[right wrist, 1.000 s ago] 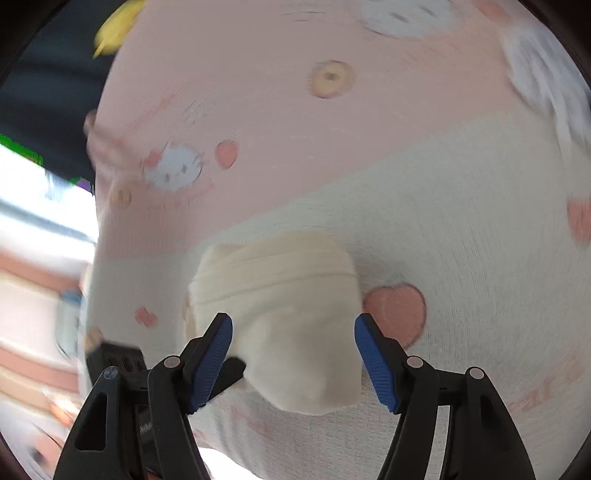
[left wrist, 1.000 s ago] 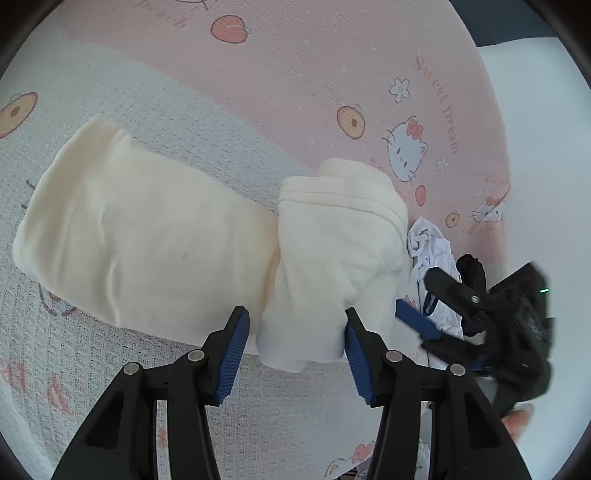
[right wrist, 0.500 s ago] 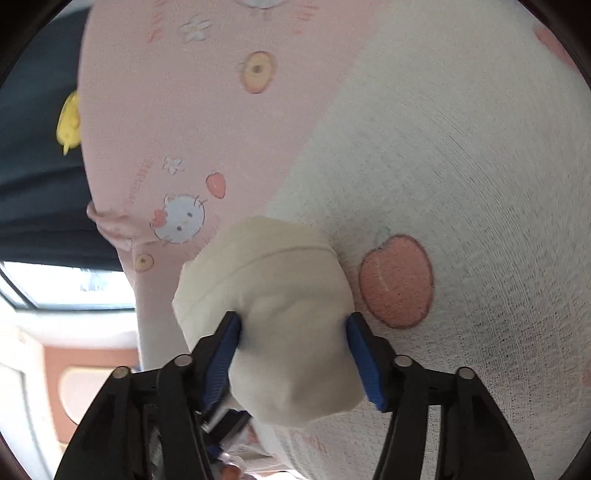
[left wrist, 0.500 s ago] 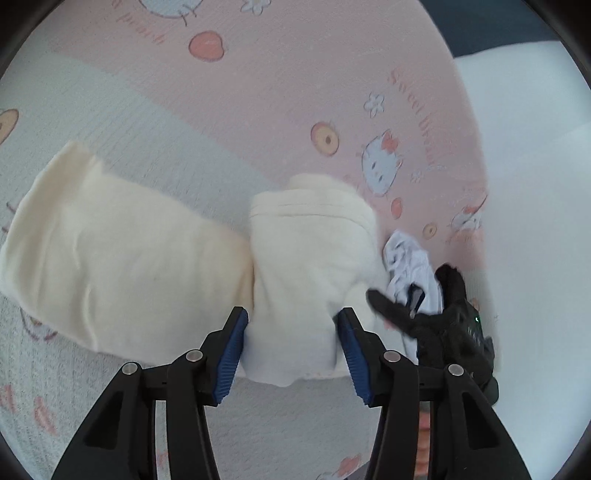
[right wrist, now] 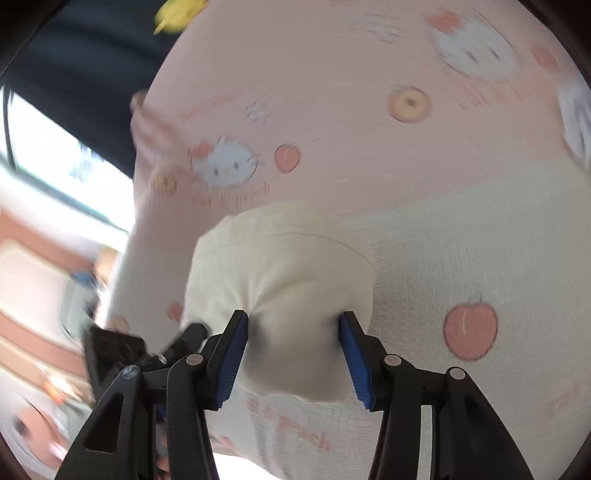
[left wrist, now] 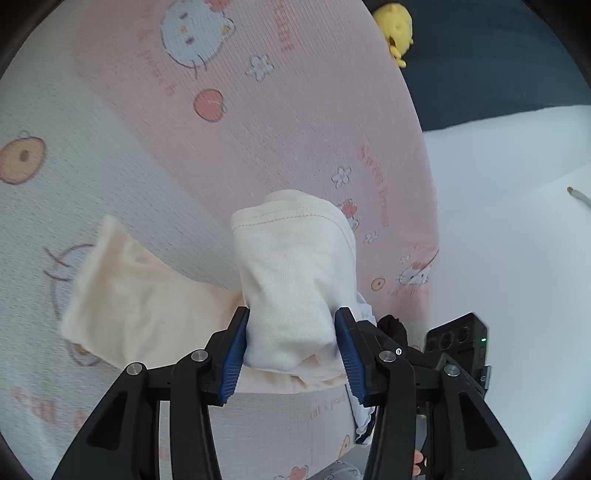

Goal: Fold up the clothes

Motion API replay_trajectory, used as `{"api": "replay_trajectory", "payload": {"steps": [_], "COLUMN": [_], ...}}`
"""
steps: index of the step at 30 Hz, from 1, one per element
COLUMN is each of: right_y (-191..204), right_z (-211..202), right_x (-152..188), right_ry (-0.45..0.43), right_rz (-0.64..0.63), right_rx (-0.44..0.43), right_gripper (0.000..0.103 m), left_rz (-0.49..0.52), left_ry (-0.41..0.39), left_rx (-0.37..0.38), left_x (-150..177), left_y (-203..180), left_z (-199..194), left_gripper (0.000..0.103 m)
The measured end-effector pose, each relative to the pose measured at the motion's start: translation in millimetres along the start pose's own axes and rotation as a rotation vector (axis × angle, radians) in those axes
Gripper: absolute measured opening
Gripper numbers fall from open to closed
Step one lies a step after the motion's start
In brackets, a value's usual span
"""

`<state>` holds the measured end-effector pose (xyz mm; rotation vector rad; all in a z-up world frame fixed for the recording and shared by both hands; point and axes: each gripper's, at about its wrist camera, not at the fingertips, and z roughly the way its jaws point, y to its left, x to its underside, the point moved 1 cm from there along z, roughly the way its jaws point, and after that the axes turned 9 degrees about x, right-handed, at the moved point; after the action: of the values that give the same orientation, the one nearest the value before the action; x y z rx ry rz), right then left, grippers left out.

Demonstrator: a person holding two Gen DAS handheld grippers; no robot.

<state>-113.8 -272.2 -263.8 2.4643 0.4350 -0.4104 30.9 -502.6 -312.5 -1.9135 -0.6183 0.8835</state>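
Note:
A cream garment [left wrist: 295, 266] is bunched into a thick fold between the blue pads of my left gripper [left wrist: 291, 314], which is shut on it. The rest of the garment [left wrist: 140, 302] trails left, flat on the blanket. In the right wrist view the same cream fold [right wrist: 284, 273] sits between the pads of my right gripper [right wrist: 292, 317]. Its jaws are closing, and the pads dent the cloth on both sides. The fold is lifted off the blanket. The right gripper's black body [left wrist: 458, 339] shows just right of the left one.
A pink and white cartoon-cat blanket [left wrist: 258, 129] covers the bed. A small white patterned cloth [left wrist: 364, 310] and a black item [left wrist: 393, 325] lie under the fold's right side. Bare white sheet [left wrist: 517, 240] lies right, with a yellow plush toy [left wrist: 395, 26] beyond.
The right jaws narrowed from wide open onto the cream fold. Both grippers rose and tilted, lifting the fold, and the flat part of the garment slid nearer.

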Motion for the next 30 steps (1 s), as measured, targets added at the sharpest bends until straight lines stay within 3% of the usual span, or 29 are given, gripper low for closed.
{"api": "replay_trajectory", "payload": {"steps": [9,13,17,20,24,26,28,30], "right_y": [43.8,42.9,32.2,30.8,22.0,9.3,-10.2,-35.5], "right_z": [30.4,45.5,75.9,85.0,81.8,70.8,57.5,42.9], "right_x": [12.8,11.1,17.3,21.3,19.7,17.3,13.2,8.8], "right_ry": [0.072,0.128,0.296,0.298,0.285,0.259,0.230,0.189], "right_rz": [-0.257,-0.255,-0.249,-0.283,-0.262,-0.208,-0.102,0.023], "right_rx": [0.131,0.139,0.257,0.312,0.258,0.166,0.076,0.010], "right_gripper": [0.050,0.050,0.044,0.043,0.045,0.045,0.045,0.053], "left_rz": [-0.017,-0.002,0.182,0.276,0.304,0.286,0.250,0.212], "left_ry": [-0.018,-0.013,0.046,0.054,0.058,0.056,0.038,0.001], "left_rx": [-0.171,-0.226,-0.395,-0.470,-0.532,-0.540,-0.530,-0.501], "left_x": [-5.3,-3.0,10.9,16.9,15.5,13.3,8.9,2.1], "left_y": [39.7,53.6,50.8,41.2,31.8,28.1,23.4,16.7], "left_z": [-16.5,-20.7,-8.3,-1.3,2.9,-0.1,-6.4,-14.7], "left_gripper": [0.043,0.044,0.046,0.047,0.046,0.046,0.046,0.047]}}
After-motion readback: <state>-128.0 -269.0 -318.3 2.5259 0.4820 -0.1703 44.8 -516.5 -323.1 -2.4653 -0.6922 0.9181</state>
